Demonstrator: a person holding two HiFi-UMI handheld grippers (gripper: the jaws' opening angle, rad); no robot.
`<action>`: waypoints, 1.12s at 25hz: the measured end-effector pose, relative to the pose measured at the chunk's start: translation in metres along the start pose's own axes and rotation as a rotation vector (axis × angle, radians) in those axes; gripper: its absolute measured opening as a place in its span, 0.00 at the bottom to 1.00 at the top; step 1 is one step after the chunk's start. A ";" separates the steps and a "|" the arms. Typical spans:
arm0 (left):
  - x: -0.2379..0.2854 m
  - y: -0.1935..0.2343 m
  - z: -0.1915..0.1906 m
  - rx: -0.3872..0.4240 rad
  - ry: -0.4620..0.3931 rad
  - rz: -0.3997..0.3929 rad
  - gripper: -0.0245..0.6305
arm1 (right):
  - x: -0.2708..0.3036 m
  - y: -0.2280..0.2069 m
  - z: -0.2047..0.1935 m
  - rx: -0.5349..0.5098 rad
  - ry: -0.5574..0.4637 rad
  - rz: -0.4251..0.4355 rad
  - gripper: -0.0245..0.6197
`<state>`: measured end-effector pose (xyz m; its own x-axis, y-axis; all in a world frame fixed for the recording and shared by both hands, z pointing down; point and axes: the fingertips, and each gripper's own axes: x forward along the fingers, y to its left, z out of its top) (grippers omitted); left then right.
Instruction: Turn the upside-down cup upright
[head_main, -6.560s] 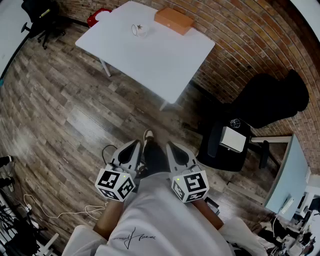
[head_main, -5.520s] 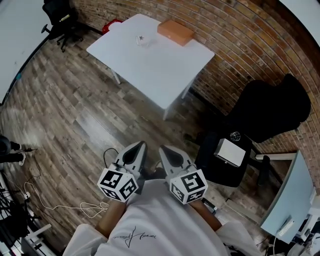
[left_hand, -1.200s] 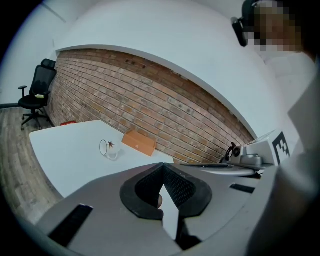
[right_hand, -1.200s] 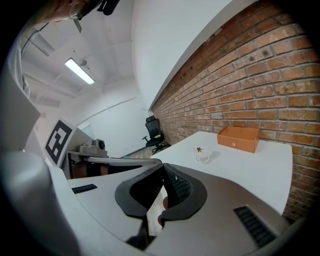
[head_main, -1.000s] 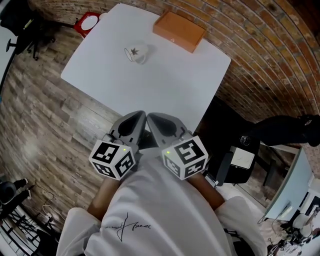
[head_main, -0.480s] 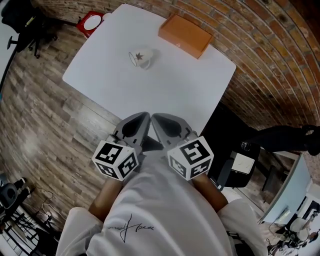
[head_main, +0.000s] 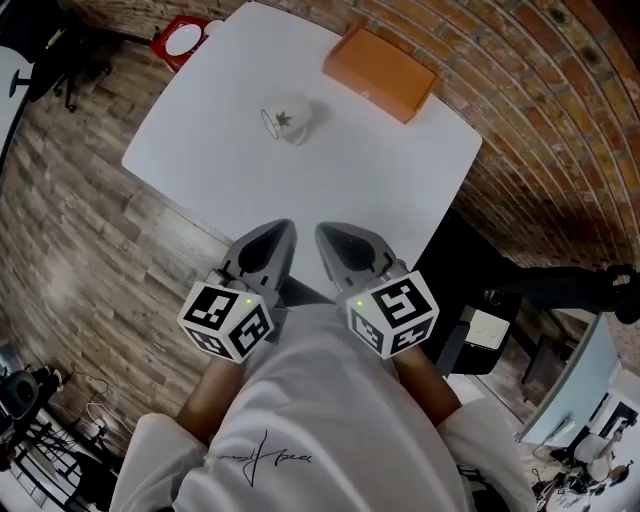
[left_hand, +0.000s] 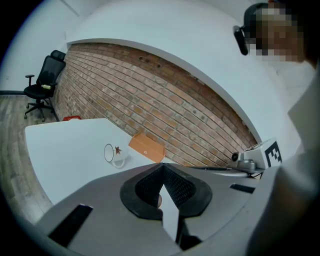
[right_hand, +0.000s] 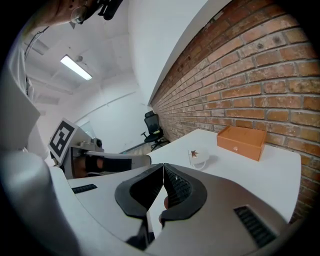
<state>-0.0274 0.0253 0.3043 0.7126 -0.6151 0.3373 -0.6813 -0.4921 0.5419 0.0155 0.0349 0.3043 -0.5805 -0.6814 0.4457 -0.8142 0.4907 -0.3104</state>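
A white cup (head_main: 288, 121) with a brown leaf print lies on its side on the white table (head_main: 390, 190), its rim turned to the left. It also shows small in the left gripper view (left_hand: 114, 154) and the right gripper view (right_hand: 199, 157). My left gripper (head_main: 278, 232) and right gripper (head_main: 328, 236) hang side by side before the table's near edge, well short of the cup. Both are shut with nothing in them; the jaw tips meet in the left gripper view (left_hand: 162, 166) and in the right gripper view (right_hand: 163, 166).
An orange box (head_main: 380, 74) lies at the table's far side, by the brick wall (head_main: 560, 120). A red object (head_main: 180, 38) sits on the floor past the table's left corner. A black chair (head_main: 485, 315) stands to my right, and an office chair (left_hand: 45, 82) at far left.
The person has walked up to the table, which now fills more of the head view. In the last second the two grippers have drawn slightly apart; both stay shut.
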 end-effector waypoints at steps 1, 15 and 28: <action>0.003 0.004 0.000 -0.004 0.006 0.004 0.05 | 0.003 -0.002 0.001 0.004 0.002 -0.002 0.07; 0.030 0.043 0.013 -0.045 0.042 0.037 0.05 | 0.035 -0.035 0.015 0.012 0.025 -0.030 0.07; 0.049 0.066 0.019 -0.078 0.056 0.041 0.05 | 0.066 -0.047 0.017 0.015 0.068 -0.022 0.07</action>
<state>-0.0408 -0.0490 0.3422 0.6942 -0.5973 0.4016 -0.6964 -0.4163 0.5846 0.0152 -0.0420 0.3337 -0.5614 -0.6531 0.5082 -0.8269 0.4674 -0.3127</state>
